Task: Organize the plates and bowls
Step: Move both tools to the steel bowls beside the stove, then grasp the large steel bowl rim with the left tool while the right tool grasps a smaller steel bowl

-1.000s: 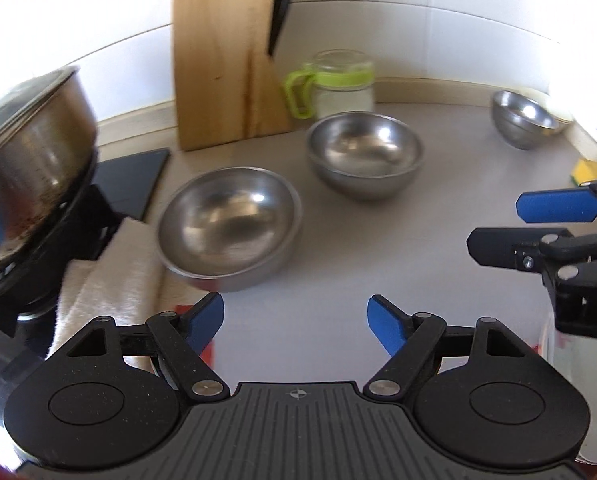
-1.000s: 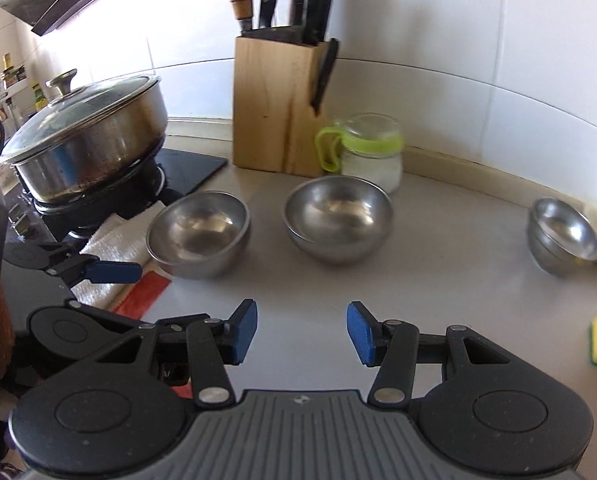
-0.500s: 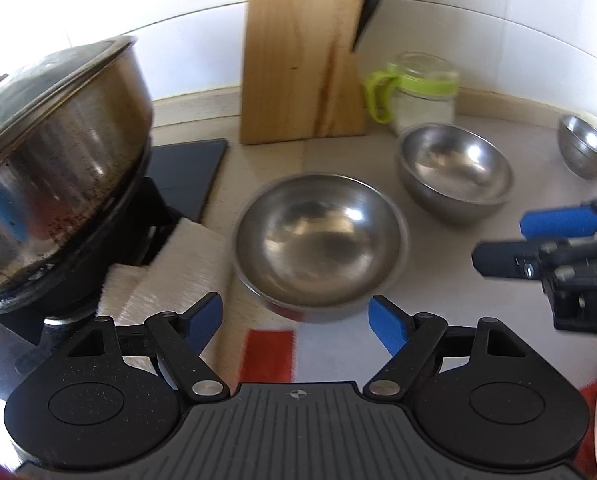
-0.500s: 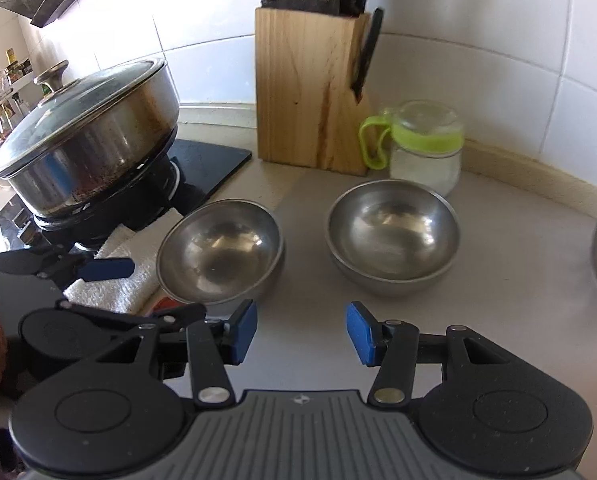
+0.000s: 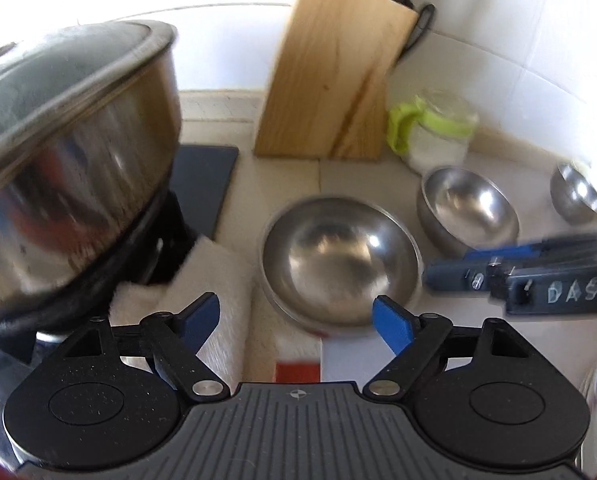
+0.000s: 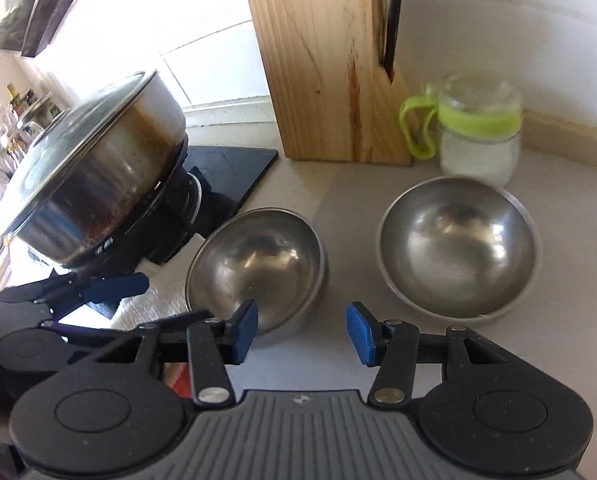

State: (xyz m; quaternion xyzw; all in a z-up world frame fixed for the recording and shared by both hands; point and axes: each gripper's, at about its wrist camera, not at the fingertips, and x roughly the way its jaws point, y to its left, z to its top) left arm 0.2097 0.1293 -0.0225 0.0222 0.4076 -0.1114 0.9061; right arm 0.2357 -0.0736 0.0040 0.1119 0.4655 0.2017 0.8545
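Observation:
Three steel bowls stand on the counter. The nearest bowl (image 5: 340, 262) (image 6: 256, 268) sits just beyond both grippers. A second bowl (image 5: 468, 210) (image 6: 458, 246) stands to its right. A smaller third bowl (image 5: 576, 198) is at the far right of the left wrist view. My left gripper (image 5: 296, 324) is open and empty, its right blue pad at the near bowl's front rim. My right gripper (image 6: 300, 328) is open and empty, its left pad at the same bowl's near right rim. The right gripper also shows in the left wrist view (image 5: 510, 272), and the left gripper in the right wrist view (image 6: 78, 292).
A lidded steel pot (image 5: 70, 168) (image 6: 98, 188) stands on a black stove at the left. A wooden knife block (image 6: 330, 68) and a green-lidded jar (image 6: 478, 128) stand at the back wall. A white towel (image 5: 214, 292) lies left of the near bowl.
Both grippers have moved forward and left, closer to the nearest bowl. Their jaws stay open. The bowls have not moved.

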